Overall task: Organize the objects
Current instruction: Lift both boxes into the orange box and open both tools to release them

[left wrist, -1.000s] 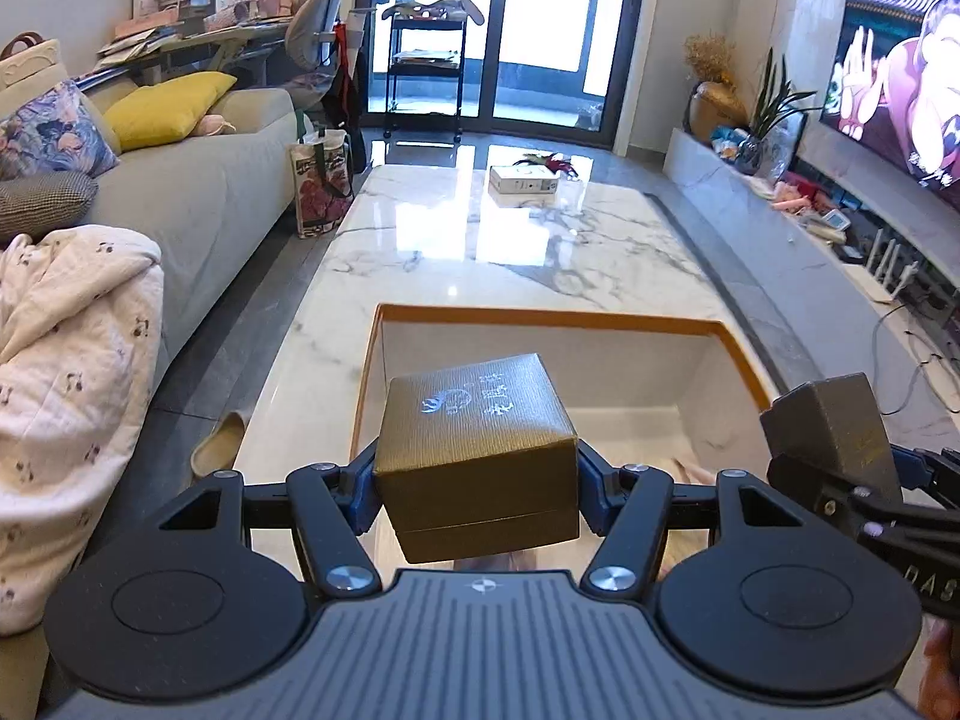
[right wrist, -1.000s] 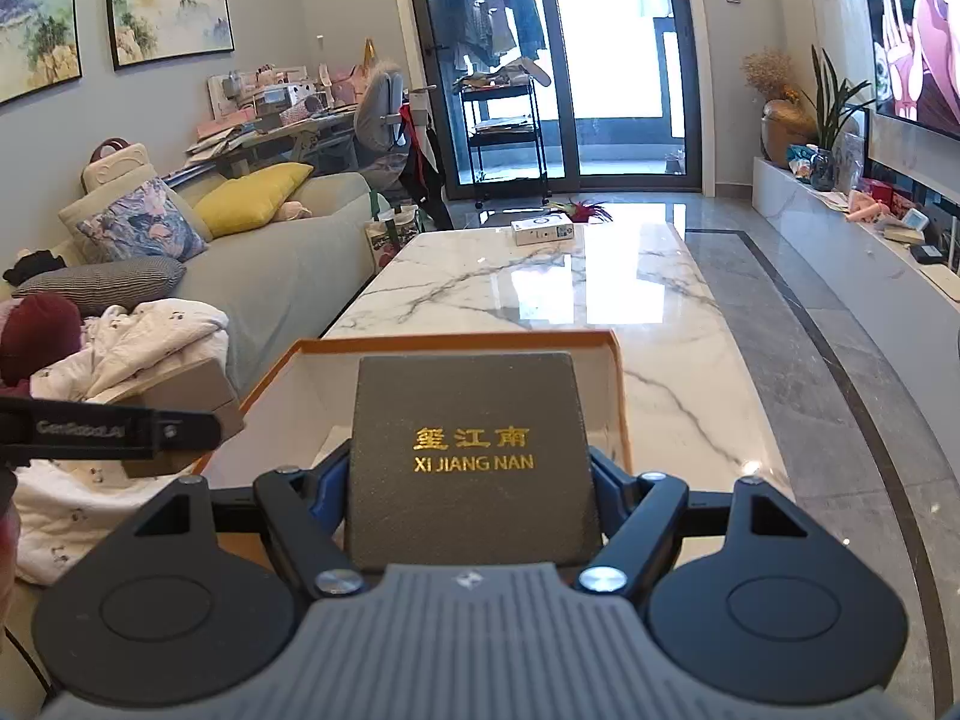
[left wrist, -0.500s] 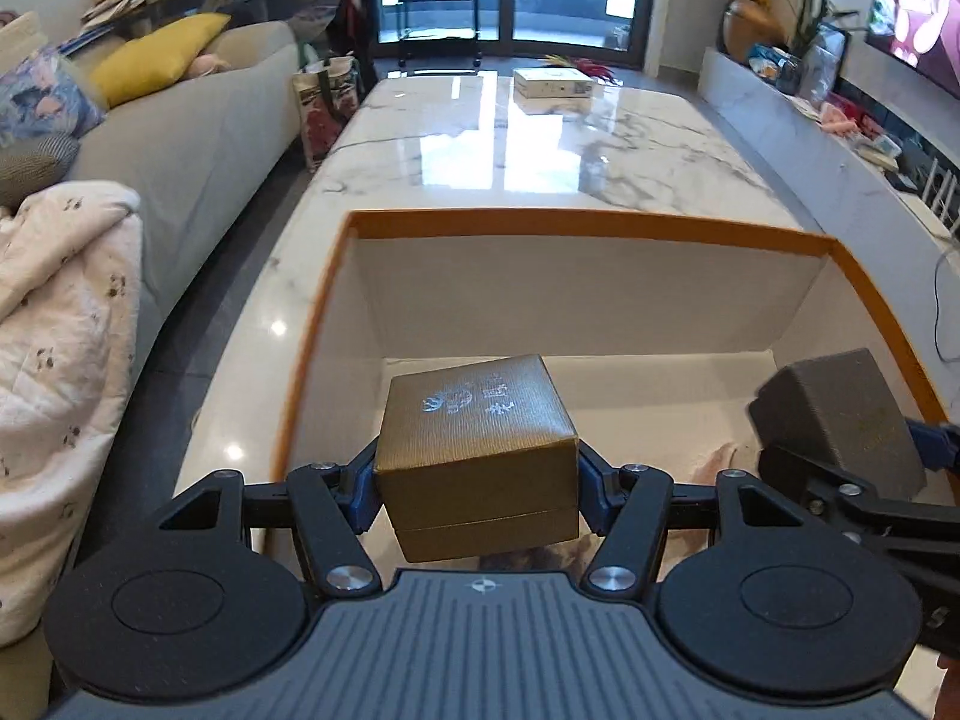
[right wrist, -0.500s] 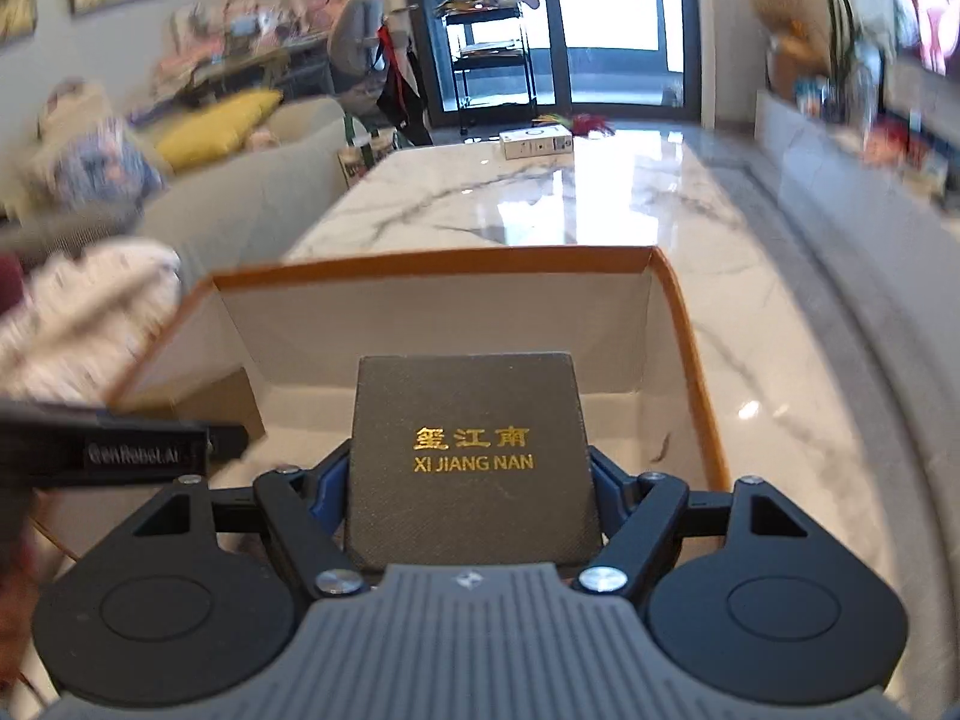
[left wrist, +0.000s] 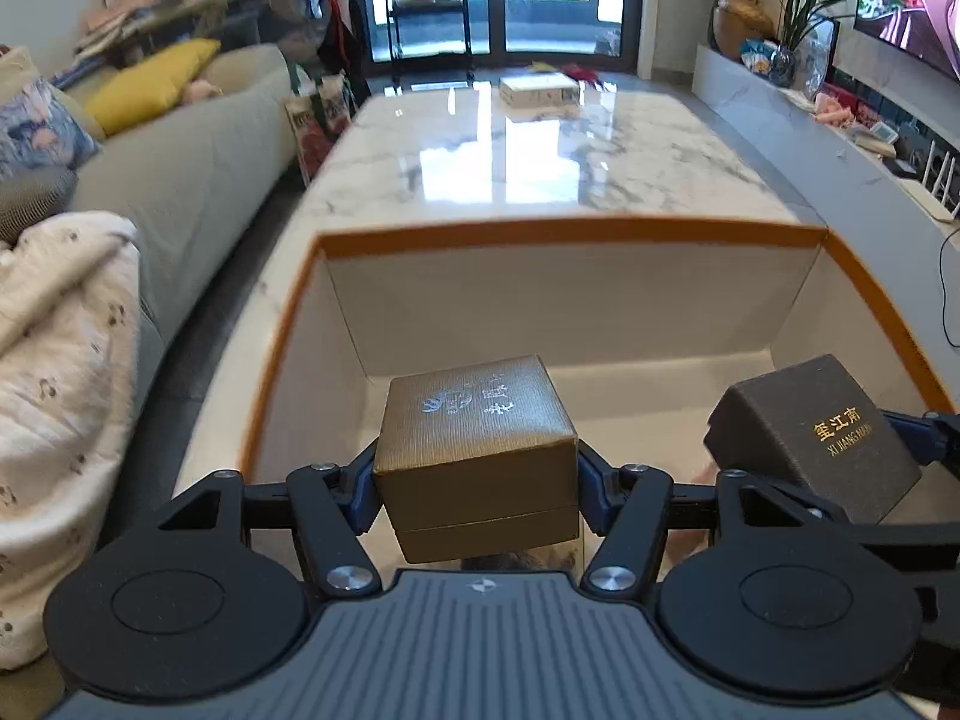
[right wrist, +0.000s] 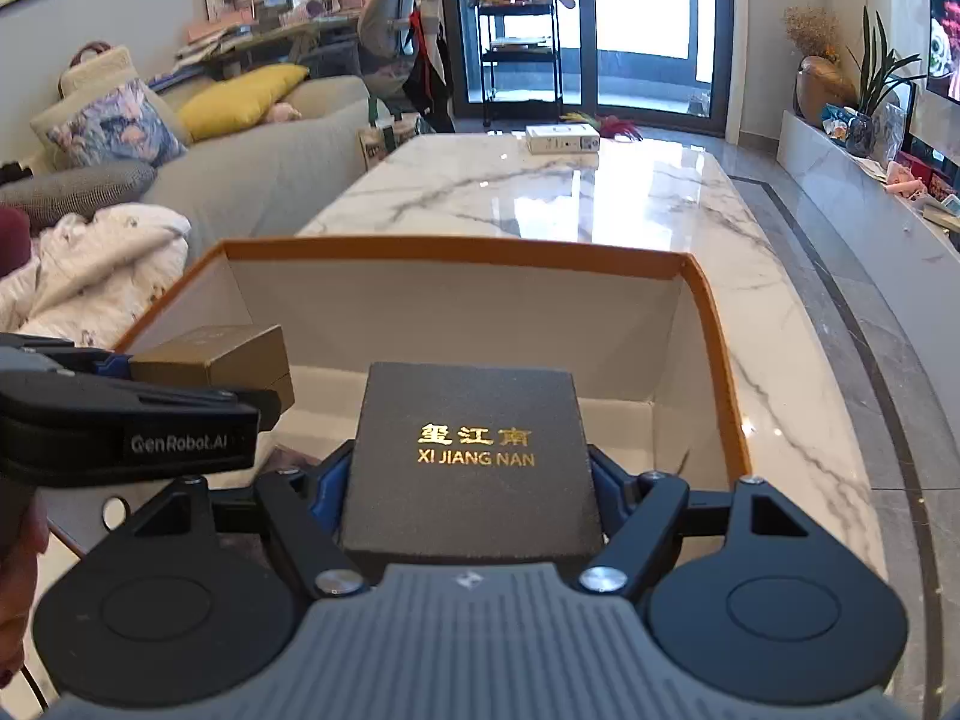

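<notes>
Bright daylight from the glass doors [right wrist: 591,24] at the far end, blown out to white and thrown back as long glare streaks down the polished marble worktop [right wrist: 540,192]. Strong fisheye bending toward the edges, with dark vignette in the corners and the sofa [left wrist: 198,180] and the floor [right wrist: 888,372] curving outward. Sharp focus in the right wrist view, gold lettering on the dark box [right wrist: 474,462] crisp; softer in the left wrist view, with slight smear along the orange rim of the open carton [left wrist: 570,228] and soft, shallow shadows inside its pale walls.
</notes>
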A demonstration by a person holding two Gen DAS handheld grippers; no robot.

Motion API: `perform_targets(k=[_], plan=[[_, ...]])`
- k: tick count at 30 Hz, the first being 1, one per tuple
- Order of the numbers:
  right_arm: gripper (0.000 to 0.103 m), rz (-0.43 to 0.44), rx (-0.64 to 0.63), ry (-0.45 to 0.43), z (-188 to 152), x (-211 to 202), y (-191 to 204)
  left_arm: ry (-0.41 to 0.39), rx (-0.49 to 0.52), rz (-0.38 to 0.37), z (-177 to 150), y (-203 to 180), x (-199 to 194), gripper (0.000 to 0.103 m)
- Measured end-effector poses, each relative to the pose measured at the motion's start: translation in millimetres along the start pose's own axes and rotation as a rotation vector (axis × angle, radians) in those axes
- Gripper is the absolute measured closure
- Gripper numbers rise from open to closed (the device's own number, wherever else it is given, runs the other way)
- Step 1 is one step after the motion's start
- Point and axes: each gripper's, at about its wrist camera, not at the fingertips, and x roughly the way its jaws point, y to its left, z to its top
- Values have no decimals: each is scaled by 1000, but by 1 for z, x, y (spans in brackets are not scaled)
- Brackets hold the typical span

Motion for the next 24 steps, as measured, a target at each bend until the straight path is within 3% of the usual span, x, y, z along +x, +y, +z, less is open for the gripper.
perform_targets(k=[5,9,14,24], plan=[[27,-31,-96,47,-7,5,12,28,57,25,0,-8,6,32],[27,-11,-73,104,-10,11,10,114,28,6,0,-4,12,31],[27,-22,-47,110,-11,12,8,182,-18,-22,-4,4,16,32],[27,-26,-33,120,-10,12,8,224,-32,-35,-7,7,21,33]])
